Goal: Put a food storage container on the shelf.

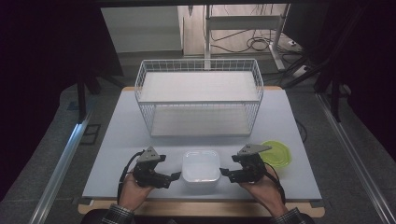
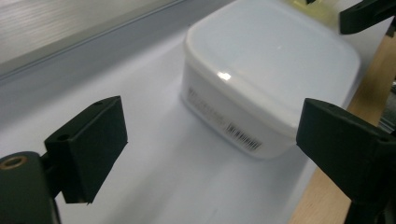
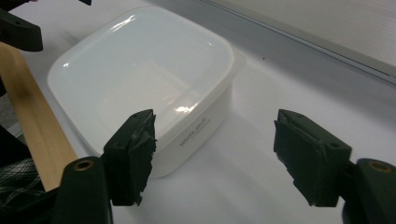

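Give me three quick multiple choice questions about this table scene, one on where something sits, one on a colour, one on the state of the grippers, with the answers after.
1. Where is the white container?
A. inside the wire basket
B. on the table between the two grippers
C. on the floor

2. What colour is the round lid by the right gripper?
A. yellow-green
B. red
C. black

3. How are the grippers?
A. both shut on the container
B. left shut, right open
C. both open, holding nothing

Answers: 1 B, it sits between the left gripper and the right one, in front of the wire basket. 2 A, high view shows it. 3 C, each gripper view shows jaws spread apart.
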Tool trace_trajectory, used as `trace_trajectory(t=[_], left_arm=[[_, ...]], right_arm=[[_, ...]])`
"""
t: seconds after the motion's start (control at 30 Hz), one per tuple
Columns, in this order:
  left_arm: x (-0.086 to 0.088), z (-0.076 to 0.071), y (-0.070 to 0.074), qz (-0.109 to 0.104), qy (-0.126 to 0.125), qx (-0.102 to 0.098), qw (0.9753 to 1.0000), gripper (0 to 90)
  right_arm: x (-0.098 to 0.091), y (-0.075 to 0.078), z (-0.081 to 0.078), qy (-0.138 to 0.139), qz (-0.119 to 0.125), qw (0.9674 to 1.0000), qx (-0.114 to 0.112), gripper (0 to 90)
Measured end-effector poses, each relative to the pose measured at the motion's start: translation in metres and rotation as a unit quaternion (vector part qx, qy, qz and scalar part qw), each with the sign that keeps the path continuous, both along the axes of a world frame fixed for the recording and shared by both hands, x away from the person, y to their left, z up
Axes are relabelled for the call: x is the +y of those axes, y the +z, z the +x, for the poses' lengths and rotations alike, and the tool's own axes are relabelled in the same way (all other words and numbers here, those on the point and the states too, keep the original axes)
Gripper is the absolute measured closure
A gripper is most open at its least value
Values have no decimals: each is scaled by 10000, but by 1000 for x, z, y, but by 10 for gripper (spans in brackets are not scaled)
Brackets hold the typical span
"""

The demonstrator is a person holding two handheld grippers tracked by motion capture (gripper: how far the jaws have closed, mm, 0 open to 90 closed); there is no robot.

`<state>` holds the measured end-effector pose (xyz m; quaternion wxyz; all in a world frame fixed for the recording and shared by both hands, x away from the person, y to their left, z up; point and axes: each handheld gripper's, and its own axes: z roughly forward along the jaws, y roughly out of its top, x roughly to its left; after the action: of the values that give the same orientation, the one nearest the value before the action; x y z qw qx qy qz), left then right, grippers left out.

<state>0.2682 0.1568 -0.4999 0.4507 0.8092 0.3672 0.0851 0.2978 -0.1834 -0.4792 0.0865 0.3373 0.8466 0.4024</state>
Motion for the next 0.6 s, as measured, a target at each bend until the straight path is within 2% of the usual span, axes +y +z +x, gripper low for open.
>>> trace_trajectory(t=[0.1,0.23,0.3,0.4,0.47,0.5,0.6], left_arm=[[-7,2,2,14,-44,26,10000,85],[-12,5,0,84,-49,47,9999,126],[-13,7,-1,24,-89,84,9999,144],[-17,12,-3,-36,-162,199,9997,165],[-21,15,-5,-62,-259,297,9992,164],[-23,17,-6,-117,-328,395,9986,160],[-29,20,-7,-172,-431,483,9978,153]], right_arm=[[3,3,1,63,44,10000,59,349],[8,4,3,226,134,9995,178,356],[12,2,5,266,131,9993,237,356],[17,-2,11,247,127,9987,434,348],[18,-4,16,230,210,9978,586,346],[18,-4,18,217,246,9975,632,345],[21,-5,20,216,257,9968,722,346]])
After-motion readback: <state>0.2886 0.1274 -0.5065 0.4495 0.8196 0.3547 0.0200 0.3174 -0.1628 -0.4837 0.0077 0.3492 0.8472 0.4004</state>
